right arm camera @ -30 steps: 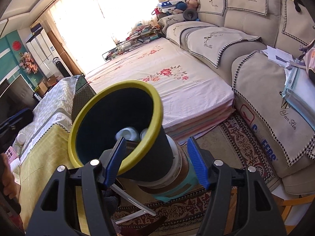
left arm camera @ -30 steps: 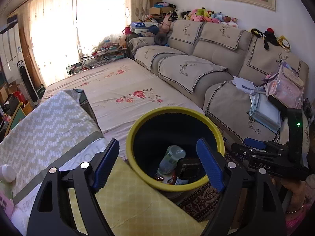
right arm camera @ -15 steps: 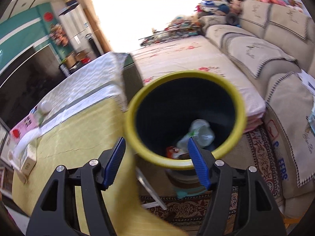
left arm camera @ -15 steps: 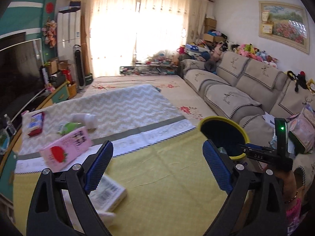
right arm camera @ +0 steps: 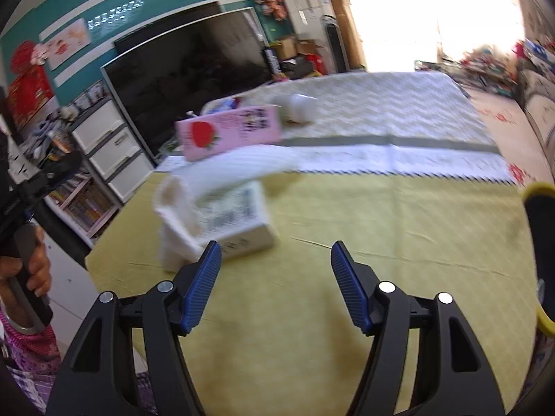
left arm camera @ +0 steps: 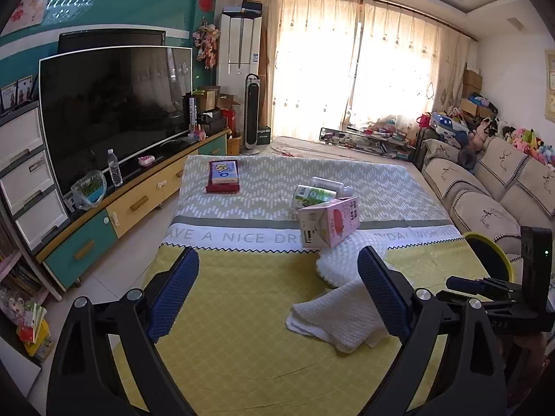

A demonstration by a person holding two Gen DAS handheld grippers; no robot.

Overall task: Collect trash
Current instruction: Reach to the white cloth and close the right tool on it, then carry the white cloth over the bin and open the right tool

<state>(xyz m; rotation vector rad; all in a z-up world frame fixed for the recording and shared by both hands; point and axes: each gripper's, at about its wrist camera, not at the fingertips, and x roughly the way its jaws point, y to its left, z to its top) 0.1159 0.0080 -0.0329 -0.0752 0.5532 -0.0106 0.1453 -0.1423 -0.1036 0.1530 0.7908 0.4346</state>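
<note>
Both grippers are open and empty above a table with a yellow cloth [left arm camera: 242, 329]. My left gripper [left arm camera: 277, 291] points at a pink strawberry carton [left arm camera: 329, 223], a green-and-white carton [left arm camera: 312, 196] and a white bottle [left arm camera: 327, 183] behind it. A white towel [left arm camera: 343, 315] lies near its right finger. My right gripper [right arm camera: 274, 277] hovers near a white box [right arm camera: 232, 228] under the towel [right arm camera: 177, 215]; the pink carton [right arm camera: 229, 131] is beyond, blurred. The yellow-rimmed trash bin [left arm camera: 492, 256] stands at the table's right edge, also in the right wrist view [right arm camera: 541, 208].
A red-and-blue box [left arm camera: 223, 175] lies on the far patterned cloth. A TV [left arm camera: 114, 111] on a low cabinet stands to the left. A sofa [left arm camera: 492, 201] runs along the right. The right gripper's body [left arm camera: 503, 298] shows at the left wrist view's right edge.
Both grippers have swung left, away from the trash bin and toward the table. The bin has slid from the centre of both views to the right edge.
</note>
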